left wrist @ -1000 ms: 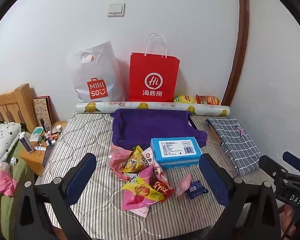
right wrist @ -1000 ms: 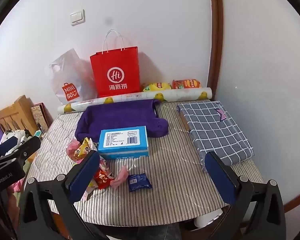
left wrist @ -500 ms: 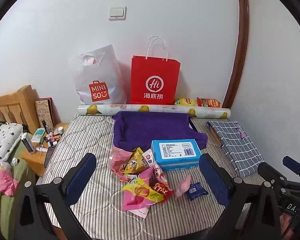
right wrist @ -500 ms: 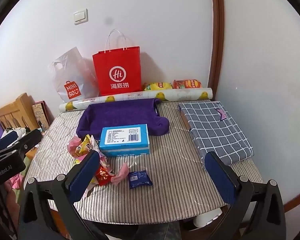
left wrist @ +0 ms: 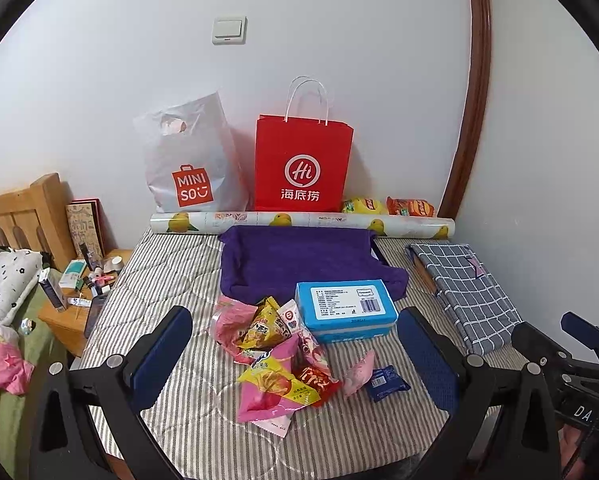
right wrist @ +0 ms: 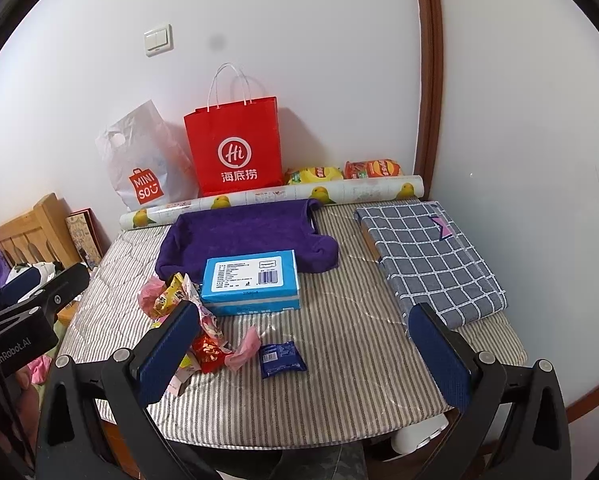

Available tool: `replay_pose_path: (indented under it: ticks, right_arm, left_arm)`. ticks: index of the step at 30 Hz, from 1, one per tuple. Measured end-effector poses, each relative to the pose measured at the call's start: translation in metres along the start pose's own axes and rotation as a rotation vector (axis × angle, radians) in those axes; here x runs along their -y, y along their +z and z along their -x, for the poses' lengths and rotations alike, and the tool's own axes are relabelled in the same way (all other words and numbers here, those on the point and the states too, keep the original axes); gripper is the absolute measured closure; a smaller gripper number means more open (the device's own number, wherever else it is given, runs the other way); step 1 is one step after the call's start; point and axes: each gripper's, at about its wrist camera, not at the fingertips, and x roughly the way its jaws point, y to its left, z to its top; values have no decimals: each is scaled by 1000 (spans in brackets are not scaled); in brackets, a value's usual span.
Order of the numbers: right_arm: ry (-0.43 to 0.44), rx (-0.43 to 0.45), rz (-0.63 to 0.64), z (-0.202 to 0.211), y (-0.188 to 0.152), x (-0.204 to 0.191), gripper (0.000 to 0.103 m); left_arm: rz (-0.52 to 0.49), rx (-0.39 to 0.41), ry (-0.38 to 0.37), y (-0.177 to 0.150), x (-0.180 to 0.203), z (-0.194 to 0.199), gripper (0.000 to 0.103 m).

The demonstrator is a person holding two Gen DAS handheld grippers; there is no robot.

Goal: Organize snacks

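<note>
A pile of snack packets (left wrist: 277,350) lies on the striped table top (left wrist: 159,280), also in the right wrist view (right wrist: 183,300). A small dark blue packet (left wrist: 386,378) (right wrist: 281,358) and a pink packet (right wrist: 243,348) lie beside the pile. A blue box (left wrist: 345,308) (right wrist: 251,282) stands behind them, partly on a purple cloth (left wrist: 299,260). My left gripper (left wrist: 295,356) is open and empty, above the table's near edge. My right gripper (right wrist: 303,354) is open and empty, near the dark blue packet.
A red paper bag (left wrist: 303,164) and a white Minisou bag (left wrist: 191,160) stand against the back wall behind a rolled sheet (left wrist: 299,222). Two chip bags (left wrist: 387,206) lie at the back right. A folded checked cloth (left wrist: 467,288) lies at right. A cluttered bedside stand (left wrist: 79,292) is left.
Both grippers have drawn back and risen slightly, so the table looks a little farther away. Nothing on the table has moved. Both grippers stay open.
</note>
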Motion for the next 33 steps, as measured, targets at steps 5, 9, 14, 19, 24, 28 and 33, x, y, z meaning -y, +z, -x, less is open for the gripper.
replay_pose_path:
  ticks: [5,9,14,19,24,28,33]
  right_arm:
    - [2,5,-3,1,0,0,0]
    - [8,9,-8,2,1,2,0]
    - [8,11,-11,2,0,0,0]
    - [13,13,-17,3,0,1,0]
    - [16,15,-16,3,-1,1,0]
    - [16,12,-16,2,-2,-1,0]
    - [17,14,-16,3,-4,-1,0]
  left_arm:
    - [2,2,-7,-1,-2,2,0]
    - [3,2,-9,-1,-2,2,0]
    - [2,2,-9,-2,-2,3,0]
    - [4,1,-10,-2,-3,3,0]
    - [4,2,-11,-3,-3,3,0]
    - [4,2,-11,-4,-4,3,0]
    - [3,-2,-13,-5,-3,2,0]
